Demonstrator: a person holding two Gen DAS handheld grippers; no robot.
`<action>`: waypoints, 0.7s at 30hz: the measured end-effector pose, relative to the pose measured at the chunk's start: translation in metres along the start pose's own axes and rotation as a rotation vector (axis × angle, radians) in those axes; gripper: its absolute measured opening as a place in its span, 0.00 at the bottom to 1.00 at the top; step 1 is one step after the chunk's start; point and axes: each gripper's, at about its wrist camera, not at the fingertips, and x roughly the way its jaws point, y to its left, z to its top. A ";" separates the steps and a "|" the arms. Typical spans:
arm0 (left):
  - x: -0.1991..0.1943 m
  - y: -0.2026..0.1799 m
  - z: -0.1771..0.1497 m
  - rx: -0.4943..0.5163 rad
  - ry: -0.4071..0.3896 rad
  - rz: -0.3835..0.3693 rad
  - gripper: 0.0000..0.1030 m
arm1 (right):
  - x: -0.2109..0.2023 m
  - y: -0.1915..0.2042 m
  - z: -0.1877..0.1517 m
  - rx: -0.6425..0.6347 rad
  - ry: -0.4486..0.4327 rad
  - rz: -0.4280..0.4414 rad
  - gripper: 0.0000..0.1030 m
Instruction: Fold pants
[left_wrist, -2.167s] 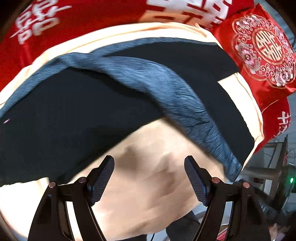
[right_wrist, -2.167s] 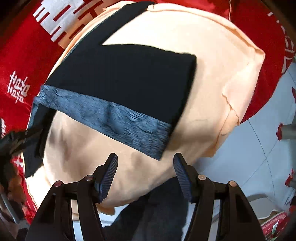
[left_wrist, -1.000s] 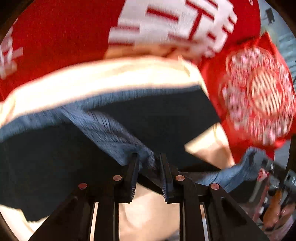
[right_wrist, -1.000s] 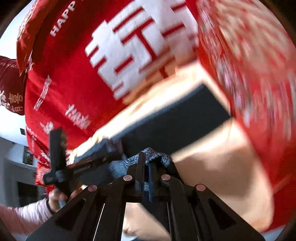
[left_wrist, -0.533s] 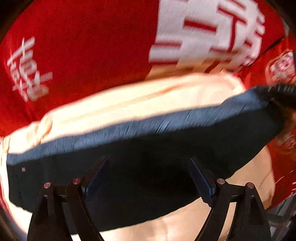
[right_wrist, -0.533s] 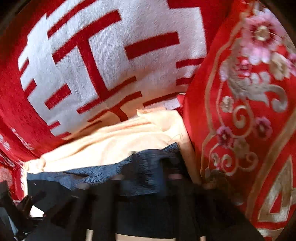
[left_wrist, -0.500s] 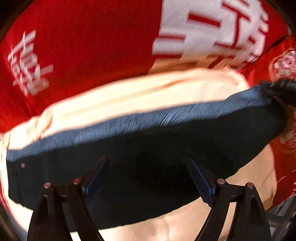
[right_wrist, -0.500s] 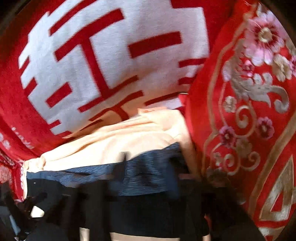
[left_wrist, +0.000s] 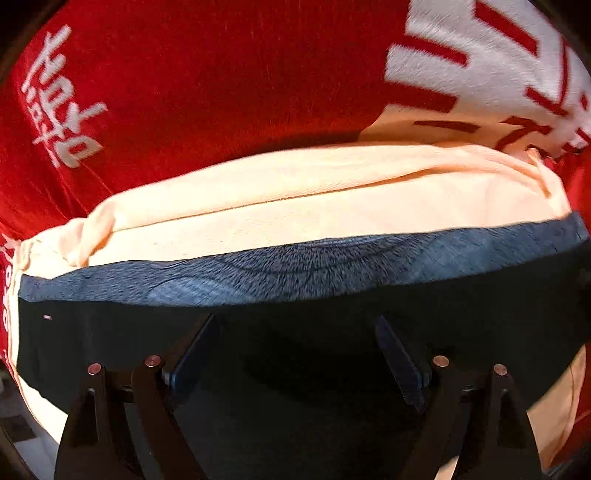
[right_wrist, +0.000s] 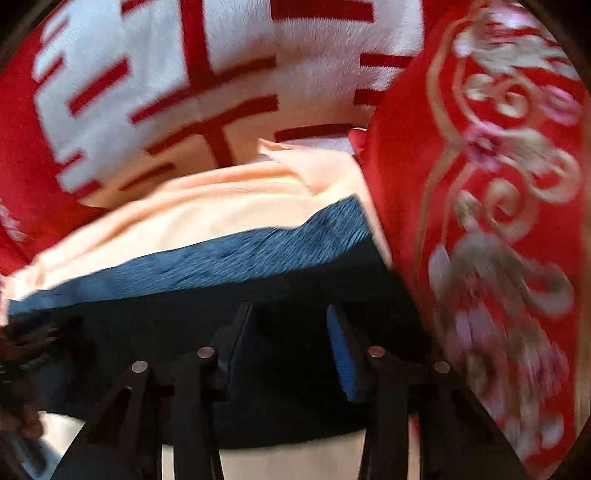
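Under my left wrist camera, my left gripper (left_wrist: 295, 354) is spread wide, nothing between its fingers (left_wrist: 194, 354); both fingers sit low over the black body of the pants (left_wrist: 295, 369) (can't tell if the tips actually touch the fabric, dark on dark). Pants lie flat across the width of the view, on the peach cloth (left_wrist: 295, 195). Blue-grey waistband (left_wrist: 295, 266) runs along the far edge of the pants, left to right, its far side bordering the bare peach cloth. Peach cloth shows again at lower left and lower right, past the pants' ends. Beyond the cloth: red blanket (left_wrist: 203, 81) with white characters at far left and top right.

Right wrist camera: my right gripper (right_wrist: 288, 332) is parted to a moderate gap, clearly narrower than the left, also holding nothing. Fingers (right_wrist: 341, 350) hover over the black part of the pants (right_wrist: 288, 387), just short of the waistband (right_wrist: 240, 258). Waistband's right end sits just beside the red embroidered pillow (right_wrist: 498, 221), which fills the right side of the view. Peach cloth (right_wrist: 203, 210) beyond the waistband, with a folded corner near the pillow. Red blanket (right_wrist: 221, 66) with a big white character behind that. Dark blurred shape at lower left edge, can't identify it.
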 end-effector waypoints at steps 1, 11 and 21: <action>0.006 0.001 0.001 -0.012 -0.001 0.004 0.87 | 0.009 -0.003 0.006 0.002 -0.005 -0.019 0.43; 0.001 0.022 -0.011 -0.023 0.006 0.025 0.94 | -0.013 -0.010 0.019 0.120 -0.072 -0.129 0.44; -0.023 0.068 -0.072 -0.066 0.060 0.070 0.94 | -0.021 -0.005 -0.066 0.069 0.020 -0.058 0.58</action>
